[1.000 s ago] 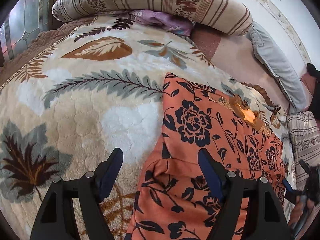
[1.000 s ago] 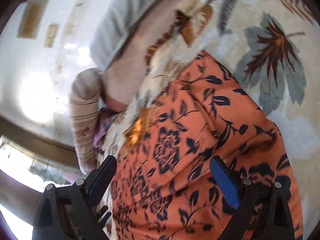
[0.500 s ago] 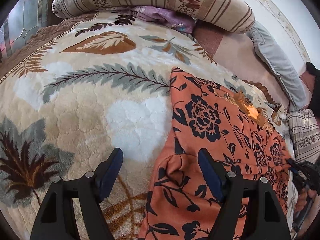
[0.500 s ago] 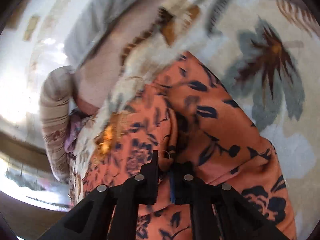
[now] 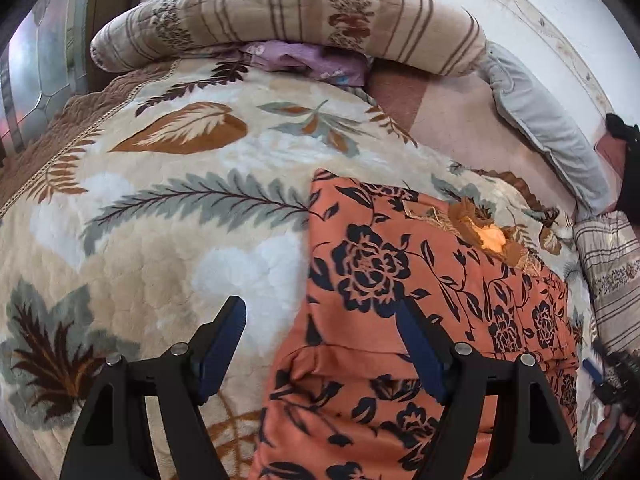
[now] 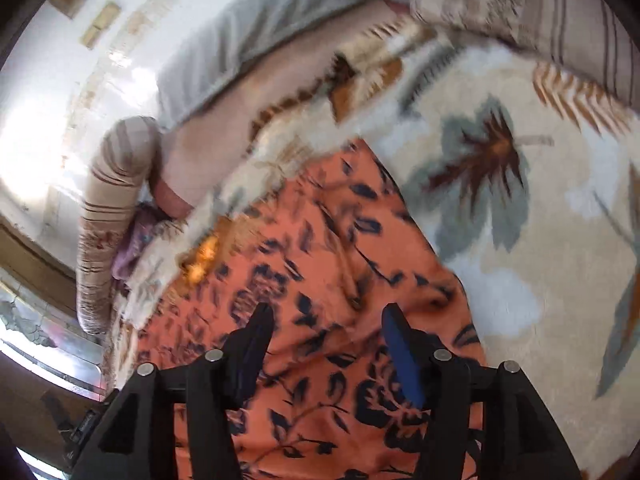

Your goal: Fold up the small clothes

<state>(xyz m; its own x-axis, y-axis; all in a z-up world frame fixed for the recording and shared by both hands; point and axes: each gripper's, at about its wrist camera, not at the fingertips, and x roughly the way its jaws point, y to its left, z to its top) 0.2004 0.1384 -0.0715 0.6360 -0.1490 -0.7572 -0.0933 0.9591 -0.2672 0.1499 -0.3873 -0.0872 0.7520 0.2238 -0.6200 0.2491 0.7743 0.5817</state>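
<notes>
The orange dress lies on the blanket. The left gripper is spread wide. The right gripper has just been opening, with nothing pinched. Next, I think, grab an edge to fold.

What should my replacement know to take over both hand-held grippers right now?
Left hand-held gripper: open, empty, over the near left edge of the orange floral garment.
Right hand-held gripper: jaws have just been opening, nothing pinched, above the garment.
Garment lies on the leaf-print blanket, one fold ridge across its near part.
Done: a first fold, it seems.
Left: likely further folds and smoothing.
</notes>
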